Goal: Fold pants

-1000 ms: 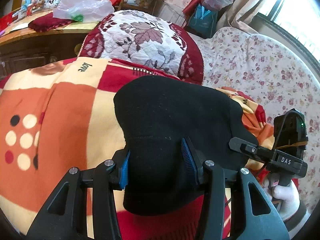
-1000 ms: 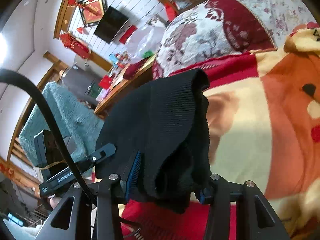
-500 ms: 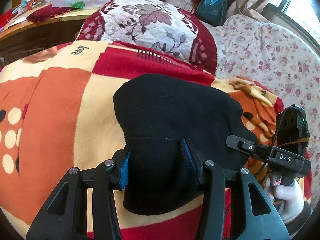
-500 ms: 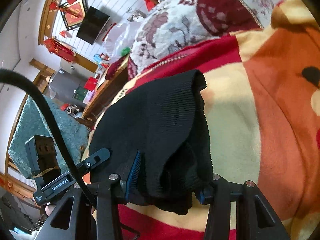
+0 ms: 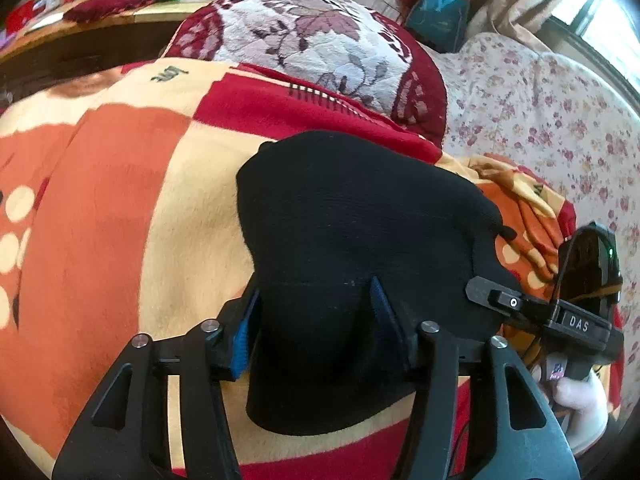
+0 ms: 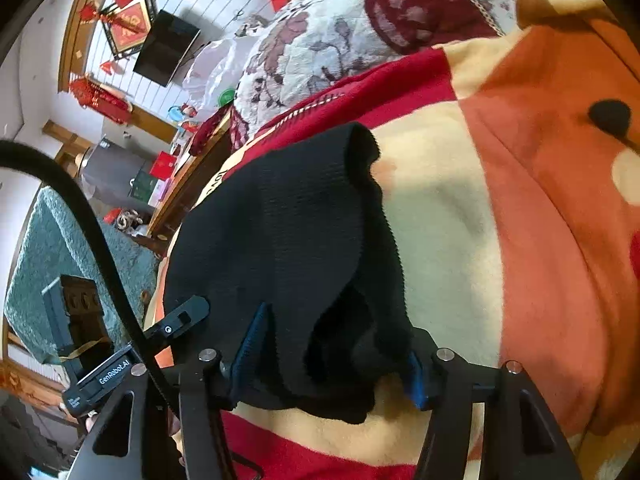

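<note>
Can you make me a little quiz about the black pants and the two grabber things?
1. True or false: the black knitted pants are lying spread flat on a bare wooden floor.
2. What does the left gripper pinch? A) the flowered maroon cushion B) the pants C) nothing
3. Fill in: under the pants lies an orange, cream and red ____.

Key: 1 false, they are bunched up over bedding. 2 B; the right gripper pinches them too. 3 blanket.

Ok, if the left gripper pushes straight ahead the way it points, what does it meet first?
Probably more of the black pants the left gripper is clamping, then the orange blanket underneath; depth is unclear.
</note>
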